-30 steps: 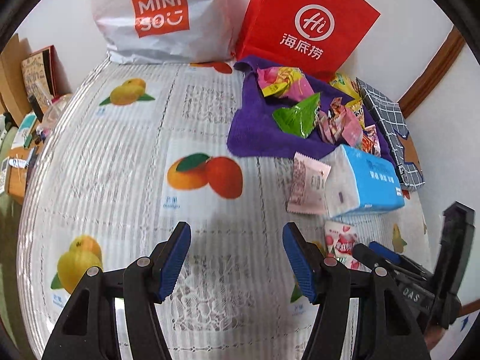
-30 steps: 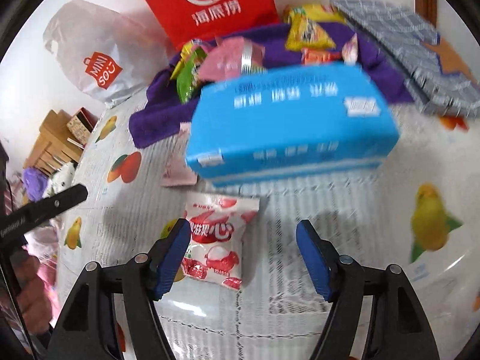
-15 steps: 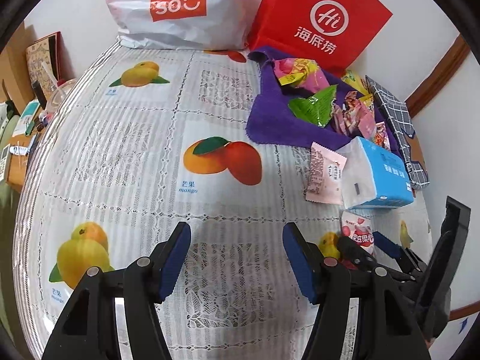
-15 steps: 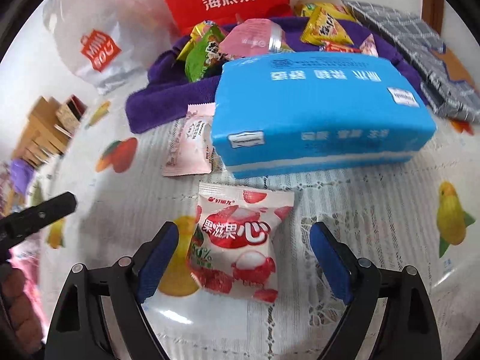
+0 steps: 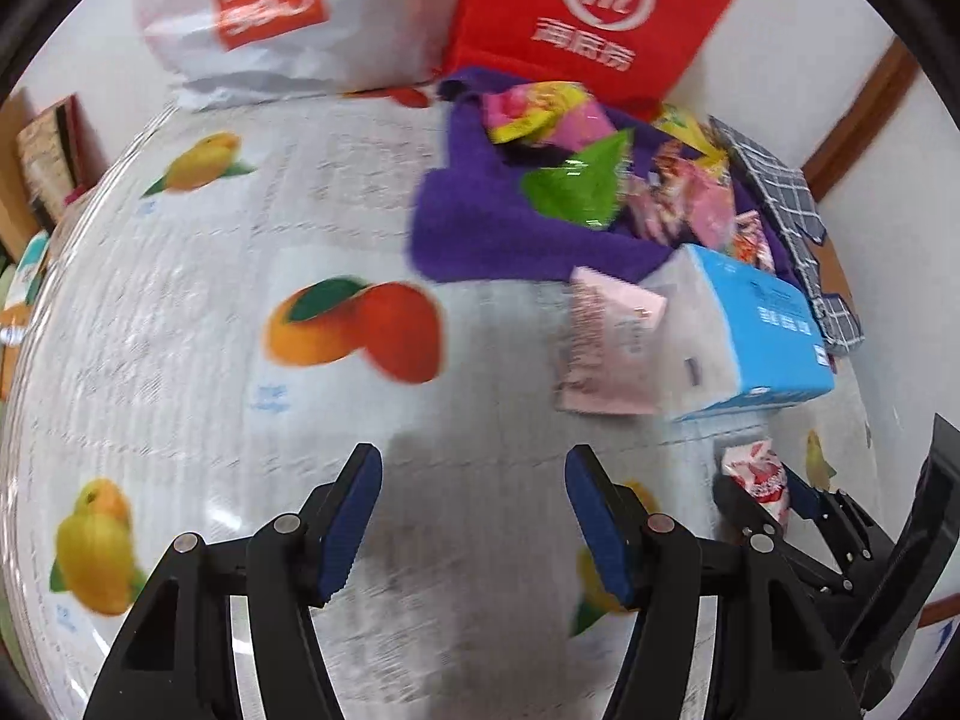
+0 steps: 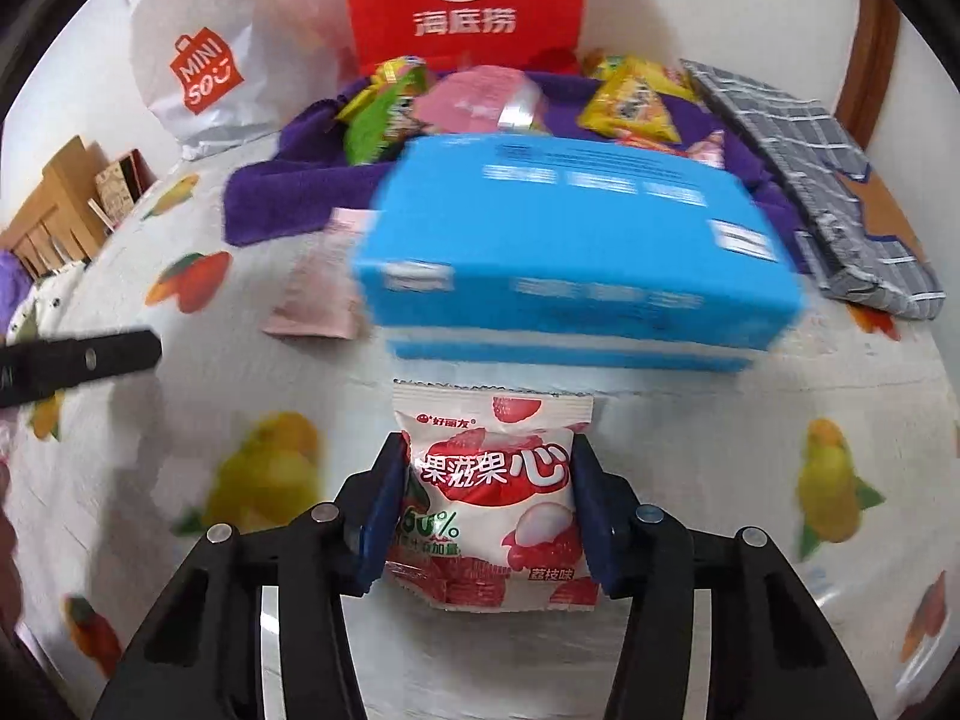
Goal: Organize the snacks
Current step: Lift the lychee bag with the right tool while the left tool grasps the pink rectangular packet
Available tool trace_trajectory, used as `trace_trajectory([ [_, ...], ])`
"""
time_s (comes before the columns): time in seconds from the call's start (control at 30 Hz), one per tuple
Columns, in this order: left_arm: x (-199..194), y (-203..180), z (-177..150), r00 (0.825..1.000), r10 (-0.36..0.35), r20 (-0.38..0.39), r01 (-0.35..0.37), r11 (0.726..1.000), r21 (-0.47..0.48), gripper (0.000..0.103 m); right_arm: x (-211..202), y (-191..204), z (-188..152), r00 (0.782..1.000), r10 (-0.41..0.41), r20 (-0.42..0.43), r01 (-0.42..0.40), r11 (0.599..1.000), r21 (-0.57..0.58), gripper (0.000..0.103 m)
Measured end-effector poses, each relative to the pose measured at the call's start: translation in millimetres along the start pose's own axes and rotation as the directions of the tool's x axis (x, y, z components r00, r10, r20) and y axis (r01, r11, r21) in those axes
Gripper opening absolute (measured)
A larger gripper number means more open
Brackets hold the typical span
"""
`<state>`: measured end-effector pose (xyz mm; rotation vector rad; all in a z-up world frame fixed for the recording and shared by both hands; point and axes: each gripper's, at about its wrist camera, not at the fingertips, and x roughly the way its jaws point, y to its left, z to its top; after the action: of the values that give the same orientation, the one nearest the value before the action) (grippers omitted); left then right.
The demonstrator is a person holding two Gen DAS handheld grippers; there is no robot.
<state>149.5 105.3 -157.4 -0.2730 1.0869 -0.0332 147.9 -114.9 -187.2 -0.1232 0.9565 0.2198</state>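
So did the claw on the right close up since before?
Yes. The right hand-held gripper has shut on the lychee candy bag, just in front of the blue tissue pack; earlier it stood wide open.

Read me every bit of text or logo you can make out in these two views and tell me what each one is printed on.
"MINI SO" on the white shopping bag.
"Hi" and "海底捞" on the red paper bag.
"好丽友", "果滋果心" and "荔枝味" on the lychee snack packet held in the right gripper.
Blue tissue pack: white print, too blurred to read.
Pink sachet: print too small.
Tablecloth: fruit captions blurred.
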Motion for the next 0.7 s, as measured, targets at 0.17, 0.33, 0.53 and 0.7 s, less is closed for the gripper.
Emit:
trace_trajectory([
  [0.17, 14, -32, 15, 1.000, -0.021, 0.008, 0.021, 0.999, 0.049, 0.061, -5, -48, -7, 0.996, -0.076, 0.041, 0.075, 0.997, 0.023, 0.052],
  [0.33, 35, -55, 29, 1.000, -0.012, 0.006, 0.011, 0.996, 0.084, 0.061, -2, -81, -14, 0.996, -0.063, 0.061, 0.059, 0.996, 0.062, 0.051],
  [0.53, 57, -68, 39, 1.000, 0.022, 0.005, -0.023, 0.994, 0.105, 0.060, 1, -84, -15, 0.995, -0.039, 0.087, 0.033, 0.997, 0.068, 0.053],
  [0.7, 59, -69, 41, 0.999, 0.020, 0.031, -0.024, 0.992, 0.123, 0.040, 1, -84, -17, 0.996, -0.032, 0.089, 0.026, 0.998, 0.065, 0.053],
])
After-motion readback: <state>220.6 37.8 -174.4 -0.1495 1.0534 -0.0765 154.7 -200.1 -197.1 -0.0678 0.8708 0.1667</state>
